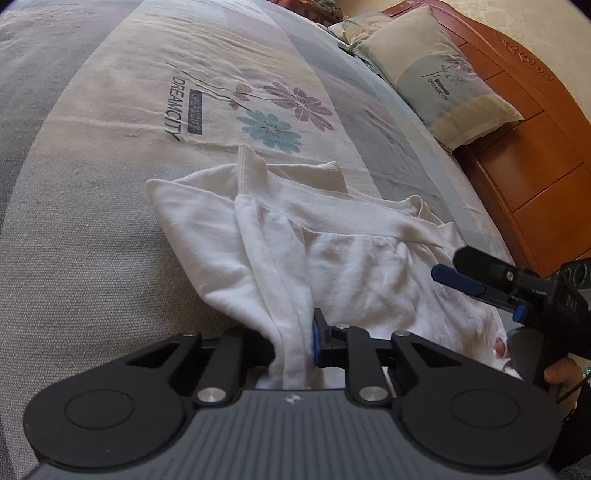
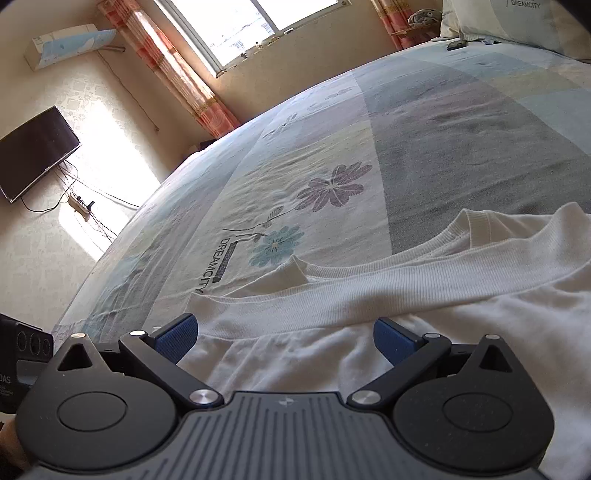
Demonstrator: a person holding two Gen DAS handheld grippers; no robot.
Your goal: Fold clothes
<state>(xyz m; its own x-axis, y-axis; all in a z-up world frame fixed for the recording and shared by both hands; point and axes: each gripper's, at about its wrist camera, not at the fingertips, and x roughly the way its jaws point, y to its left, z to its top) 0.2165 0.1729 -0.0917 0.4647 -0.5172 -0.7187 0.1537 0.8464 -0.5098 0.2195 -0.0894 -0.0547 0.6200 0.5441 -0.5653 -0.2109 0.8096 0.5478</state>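
Bed [image 1: 92, 258], patterned cover with flower print, fills both views. Wooden headboard [image 1: 524, 155] behind a pillow [image 1: 443, 88]. Wall TV [image 2: 33, 155] and window [image 2: 258, 26] beyond the far edge. White garment [image 1: 332, 240] lies crumpled on the near part of the cover. Left gripper [image 1: 295, 339] clamped on a bunched fold of it. Right gripper [image 2: 284, 338] spread wide, garment between the pads, unpressed.
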